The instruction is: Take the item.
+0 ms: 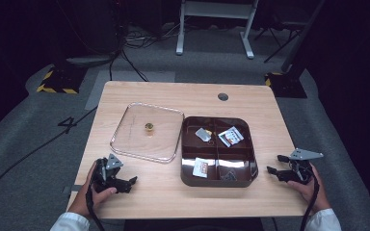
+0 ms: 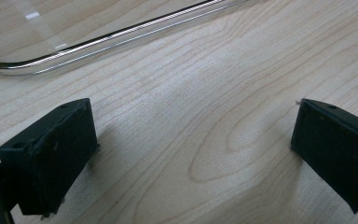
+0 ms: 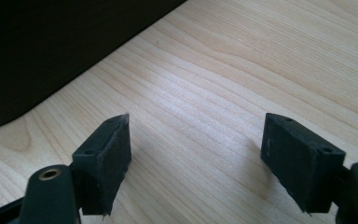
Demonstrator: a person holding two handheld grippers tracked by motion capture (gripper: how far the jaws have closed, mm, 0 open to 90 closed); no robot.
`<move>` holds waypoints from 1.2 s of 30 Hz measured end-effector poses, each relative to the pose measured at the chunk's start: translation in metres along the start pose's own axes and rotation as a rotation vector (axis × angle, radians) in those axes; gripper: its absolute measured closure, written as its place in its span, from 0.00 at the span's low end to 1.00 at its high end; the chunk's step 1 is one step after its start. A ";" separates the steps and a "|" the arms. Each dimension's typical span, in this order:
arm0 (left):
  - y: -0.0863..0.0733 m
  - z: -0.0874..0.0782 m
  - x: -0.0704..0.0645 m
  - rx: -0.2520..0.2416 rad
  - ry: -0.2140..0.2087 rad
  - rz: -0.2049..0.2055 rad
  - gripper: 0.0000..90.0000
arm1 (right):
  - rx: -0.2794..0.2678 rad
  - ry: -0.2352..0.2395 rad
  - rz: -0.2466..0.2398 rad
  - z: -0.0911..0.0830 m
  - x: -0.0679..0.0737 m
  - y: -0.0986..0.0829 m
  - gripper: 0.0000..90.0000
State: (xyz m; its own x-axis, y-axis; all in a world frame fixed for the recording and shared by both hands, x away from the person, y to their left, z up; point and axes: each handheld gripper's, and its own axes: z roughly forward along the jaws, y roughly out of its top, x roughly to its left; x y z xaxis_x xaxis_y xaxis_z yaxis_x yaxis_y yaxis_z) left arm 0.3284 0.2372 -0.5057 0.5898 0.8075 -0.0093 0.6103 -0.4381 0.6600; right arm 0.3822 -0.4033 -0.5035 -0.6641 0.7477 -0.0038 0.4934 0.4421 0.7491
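Grippers gape beside upright dark box.

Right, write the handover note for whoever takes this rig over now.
Left gripper: open, holding nothing, resting on the table just in front of the clear lid.
Right gripper: open, holding nothing, on the table to the right of the dark box.
The lid lies flat on the table to the left of the box, touching its side, with a small gold knob at its middle. The box is open and divided into compartments, with small packets inside.
Done: the box stands uncovered, the packets in it.
Left: probably putting the lid back on the box; neither gripper has touched it yet.
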 end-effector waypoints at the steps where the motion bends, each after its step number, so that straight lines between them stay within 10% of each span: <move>1: 0.000 0.000 0.000 0.000 0.000 -0.004 0.00 | 0.000 0.000 0.000 0.000 0.000 0.000 0.27; 20: 0.000 0.000 0.000 -0.002 -0.004 0.000 0.00 | 0.004 -0.045 0.013 -0.001 -0.001 0.006 0.29; 36: -0.001 0.000 0.000 -0.002 0.001 -0.003 0.00 | -0.117 0.061 -0.025 -0.020 -0.012 0.067 0.33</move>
State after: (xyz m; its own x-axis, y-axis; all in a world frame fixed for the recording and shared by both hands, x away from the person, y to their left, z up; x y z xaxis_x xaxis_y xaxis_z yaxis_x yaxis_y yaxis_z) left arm 0.3279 0.2375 -0.5059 0.5875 0.8091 -0.0109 0.6110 -0.4347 0.6616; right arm 0.4122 -0.3929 -0.4396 -0.7105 0.7036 0.0142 0.4094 0.3969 0.8215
